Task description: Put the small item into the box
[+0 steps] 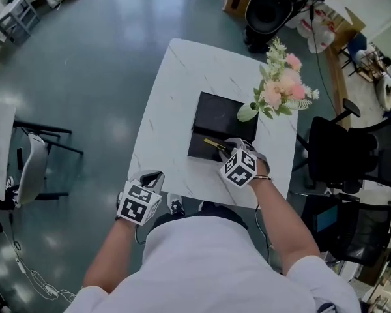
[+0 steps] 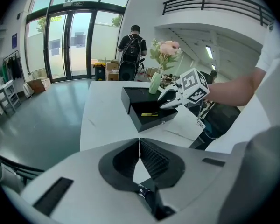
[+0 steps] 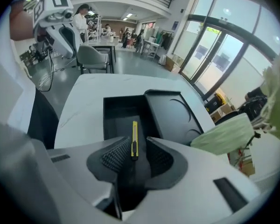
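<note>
A black box [image 1: 202,150] stands open on the white marble table [image 1: 169,103], its lid [image 1: 225,115] lying behind it. A slim yellow utility knife [image 3: 134,136] lies inside the box [image 3: 121,118], also seen as a yellow strip [image 2: 149,114] in the left gripper view. My right gripper [image 3: 133,154] hovers just over the box's near edge, open, its pads on either side of the knife's near end with a gap on both sides. My left gripper [image 1: 153,177] is held at the table's near left edge, shut, with nothing between its pads [image 2: 144,155].
A pale green vase [image 1: 247,113] with pink flowers [image 1: 281,87] stands at the box's right, close to my right gripper. A black office chair [image 1: 342,152] sits right of the table, a grey chair [image 1: 29,168] to the left. People stand in the background.
</note>
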Tool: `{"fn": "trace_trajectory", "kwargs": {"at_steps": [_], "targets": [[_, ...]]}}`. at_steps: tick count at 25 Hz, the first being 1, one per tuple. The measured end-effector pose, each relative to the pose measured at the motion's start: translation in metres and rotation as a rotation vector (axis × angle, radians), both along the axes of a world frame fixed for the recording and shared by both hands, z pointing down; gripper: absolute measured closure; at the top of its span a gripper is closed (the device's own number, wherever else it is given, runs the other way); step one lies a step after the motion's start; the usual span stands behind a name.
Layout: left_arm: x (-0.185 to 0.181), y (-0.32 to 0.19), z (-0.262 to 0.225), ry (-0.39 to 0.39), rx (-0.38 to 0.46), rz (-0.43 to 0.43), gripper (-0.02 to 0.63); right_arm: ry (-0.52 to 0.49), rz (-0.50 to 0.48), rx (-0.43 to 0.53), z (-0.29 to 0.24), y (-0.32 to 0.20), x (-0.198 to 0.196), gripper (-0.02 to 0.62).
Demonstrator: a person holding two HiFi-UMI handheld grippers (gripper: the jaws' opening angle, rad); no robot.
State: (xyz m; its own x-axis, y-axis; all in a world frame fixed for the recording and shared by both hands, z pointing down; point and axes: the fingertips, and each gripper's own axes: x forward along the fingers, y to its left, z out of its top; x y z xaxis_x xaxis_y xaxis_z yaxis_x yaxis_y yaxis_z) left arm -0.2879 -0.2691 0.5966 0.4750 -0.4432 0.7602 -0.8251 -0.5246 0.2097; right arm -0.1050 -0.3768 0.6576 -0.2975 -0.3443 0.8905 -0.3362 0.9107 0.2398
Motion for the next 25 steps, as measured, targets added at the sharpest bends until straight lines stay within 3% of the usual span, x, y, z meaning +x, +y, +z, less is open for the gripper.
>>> {"fn": "trace_trajectory", "kwargs": {"at_steps": [5, 10, 13, 17, 25], "targets": [[0.014, -0.005, -0.012, 0.032, 0.047, 0.084, 0.589, -0.191, 0.195, 0.056, -0.052, 0.023, 0.004, 0.469], [0.035, -0.008, -0.02, 0.08, 0.072, 0.155, 0.589, -0.57, 0.496, 0.038, -0.1, 0.057, 0.017, 0.516], [0.052, -0.009, -0.033, 0.106, 0.094, 0.194, 0.589, -0.739, 0.601, 0.017, -0.12, 0.082, 0.027, 0.558], [0.075, 0.0, -0.057, 0.145, 0.132, 0.225, 0.589, -0.88, 0.653, 0.013, -0.136, 0.111, 0.037, 0.578], [0.118, 0.036, -0.073, 0.142, 0.161, 0.21, 0.589, -0.883, 0.59, 0.005, -0.147, 0.145, 0.063, 0.58]]}}
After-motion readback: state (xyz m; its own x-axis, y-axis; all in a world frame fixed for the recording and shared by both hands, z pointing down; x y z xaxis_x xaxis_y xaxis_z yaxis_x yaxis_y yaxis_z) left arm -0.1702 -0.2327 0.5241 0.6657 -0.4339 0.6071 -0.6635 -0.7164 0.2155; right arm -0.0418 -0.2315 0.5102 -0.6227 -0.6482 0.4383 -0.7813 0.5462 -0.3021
